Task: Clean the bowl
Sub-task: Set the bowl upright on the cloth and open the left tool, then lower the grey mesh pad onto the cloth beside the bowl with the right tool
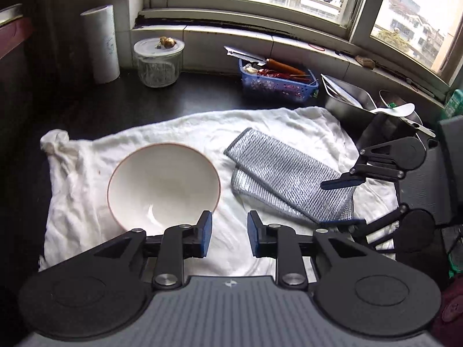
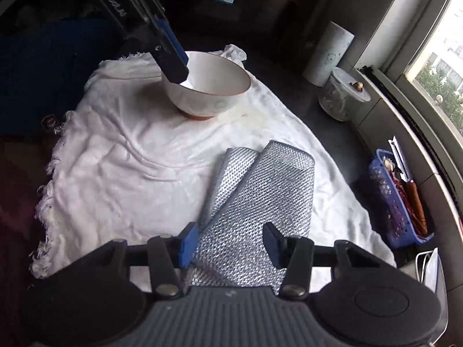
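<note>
A white bowl [image 1: 163, 185] with a thin red rim stands upright on a white towel [image 1: 86, 202]; it looks empty inside. My left gripper [image 1: 229, 231] is open just right of the bowl's near rim, with only towel between its blue pads. In the right wrist view its finger [image 2: 170, 57] hangs over the bowl's [image 2: 214, 86] left rim. A folded silver mesh cloth [image 2: 260, 185] lies flat to the right of the bowl. My right gripper [image 2: 230, 240] is open over the cloth's near end, a finger on each side, the pads not pressing it. From the left wrist view, the right gripper [image 1: 338, 202] straddles the cloth's [image 1: 289, 173] right corner.
On the dark counter behind the towel stand a paper roll [image 1: 101, 43], a lidded glass jar [image 1: 158, 62], a blue basket [image 1: 277, 84] with a saw-toothed knife, and a metal tray [image 1: 350, 98] with a spoon. A tiled window sill [image 1: 260, 40] runs along the back.
</note>
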Tool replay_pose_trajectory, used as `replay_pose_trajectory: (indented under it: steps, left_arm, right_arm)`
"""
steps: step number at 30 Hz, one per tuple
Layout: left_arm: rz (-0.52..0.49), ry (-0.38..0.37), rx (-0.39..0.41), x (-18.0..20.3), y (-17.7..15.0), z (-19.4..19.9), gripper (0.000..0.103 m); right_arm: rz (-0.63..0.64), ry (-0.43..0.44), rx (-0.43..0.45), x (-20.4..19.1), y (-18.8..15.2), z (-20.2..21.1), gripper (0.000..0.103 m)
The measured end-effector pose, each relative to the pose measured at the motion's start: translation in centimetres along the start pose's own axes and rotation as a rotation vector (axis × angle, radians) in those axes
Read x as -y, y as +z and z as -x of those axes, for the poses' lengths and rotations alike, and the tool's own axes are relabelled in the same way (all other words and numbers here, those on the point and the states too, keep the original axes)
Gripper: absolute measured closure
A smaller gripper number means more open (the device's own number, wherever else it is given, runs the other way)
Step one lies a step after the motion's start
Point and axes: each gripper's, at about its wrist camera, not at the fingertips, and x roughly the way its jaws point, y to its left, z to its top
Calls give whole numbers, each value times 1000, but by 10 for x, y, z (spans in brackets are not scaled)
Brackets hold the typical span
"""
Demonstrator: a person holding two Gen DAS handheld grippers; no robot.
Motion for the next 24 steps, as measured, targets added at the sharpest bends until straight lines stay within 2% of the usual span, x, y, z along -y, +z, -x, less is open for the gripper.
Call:
replay_pose_trajectory:
  steps: [4, 6, 7, 8, 12, 14, 16, 17, 18, 20, 24]
  left_arm:
    - [65, 11, 3, -4, -12, 8, 78]
    - [96, 27, 10, -7, -18, 13, 78]
    - [109, 29, 12, -9, -20, 15, 78]
    - [126, 31, 14, -11, -22, 17, 78]
    - [171, 41, 14, -17, -29, 22, 78]
    - [185, 38, 13, -17, -32, 22, 78]
    - [194, 38, 13, -16, -34, 23, 78]
    - [197, 39, 14, -16, -34, 24, 78]
    - [199, 38, 14, -15, -35, 24, 78]
    - [203, 34, 15, -14, -35, 26, 78]
    - [214, 32, 12, -14, -36, 27, 78]
  right_arm:
    - [20, 19, -29, -6, -1, -6, 68]
    - [9, 30, -42, -6, -2, -8, 85]
    - [-6, 36, -47, -4, -2, -8, 101]
    - [-24, 36, -48, -1, -2, -7, 103]
    - [-152, 57, -11, 22, 0, 9, 103]
    - [-150, 24, -6, 28, 0, 16, 102]
    - [-129, 25, -10, 31, 0, 20, 94]
    - [-92, 27, -13, 27, 0, 21, 75]
    - [-48, 27, -15, 22, -1, 22, 67]
    - [142, -2, -17, 1, -7, 23, 66]
    - [360, -52, -70, -18, -17, 17, 66]
